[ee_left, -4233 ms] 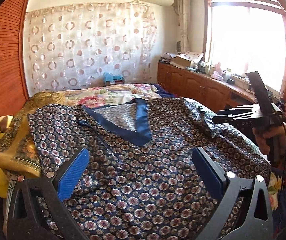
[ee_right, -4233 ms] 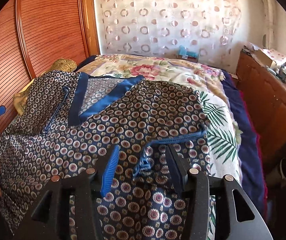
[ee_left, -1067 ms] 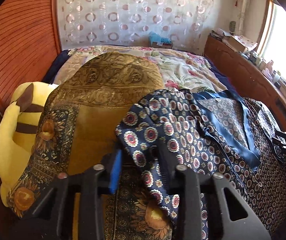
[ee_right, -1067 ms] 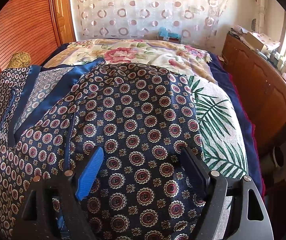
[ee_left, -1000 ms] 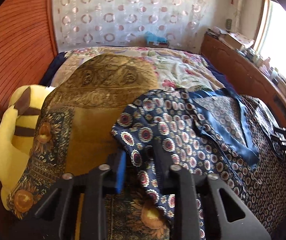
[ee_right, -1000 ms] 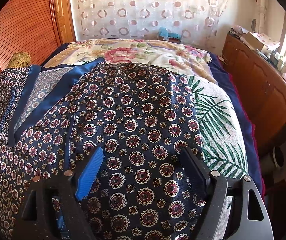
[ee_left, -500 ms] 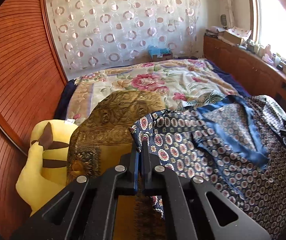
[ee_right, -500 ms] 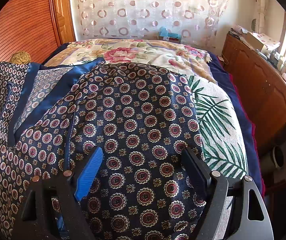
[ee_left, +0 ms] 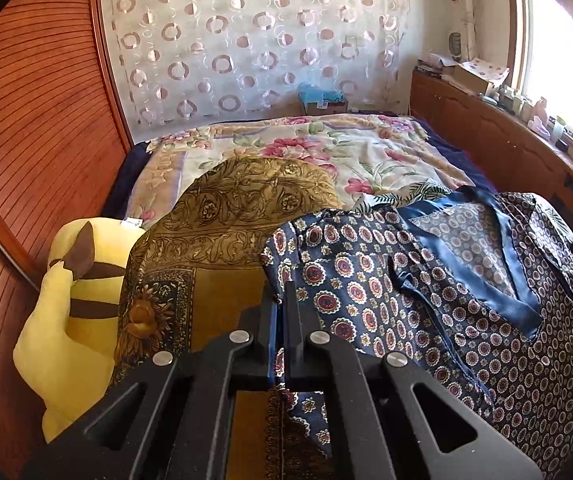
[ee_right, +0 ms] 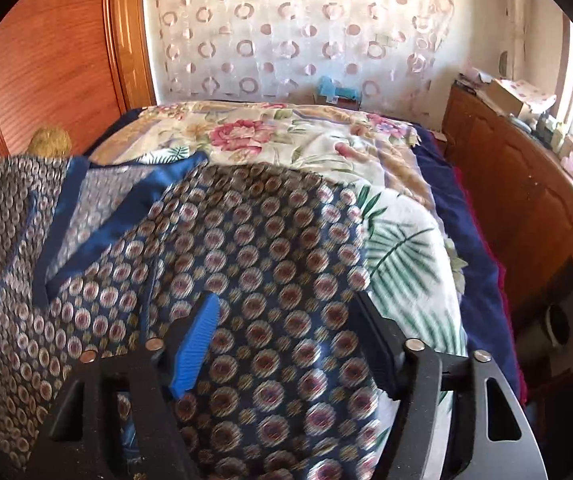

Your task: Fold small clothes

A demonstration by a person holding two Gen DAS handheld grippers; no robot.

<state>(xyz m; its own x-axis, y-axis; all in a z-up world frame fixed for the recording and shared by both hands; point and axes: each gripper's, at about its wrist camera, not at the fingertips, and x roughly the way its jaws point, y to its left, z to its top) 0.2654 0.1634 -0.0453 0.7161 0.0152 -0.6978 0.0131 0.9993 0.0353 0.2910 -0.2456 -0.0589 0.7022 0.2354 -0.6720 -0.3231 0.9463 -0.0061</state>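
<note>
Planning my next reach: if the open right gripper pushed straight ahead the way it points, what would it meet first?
Most likely the navy patterned top, which lies between and ahead of the right gripper; the floral bedspread comes after. Depth is unclear and the frame is blurred.

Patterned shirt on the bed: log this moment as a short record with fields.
garment: navy patterned shirt with blue satin V-neck trim, spread on the bed
left gripper: shut on the shirt's left edge, fabric pinched between the blue pads
right gripper: open, jaws wide apart over the shirt's right side
under shirt: gold patterned cloth on the left, floral bedspread beyond
nearby: yellow plush toy against the wooden wall
fold status: not yet folded over
</note>
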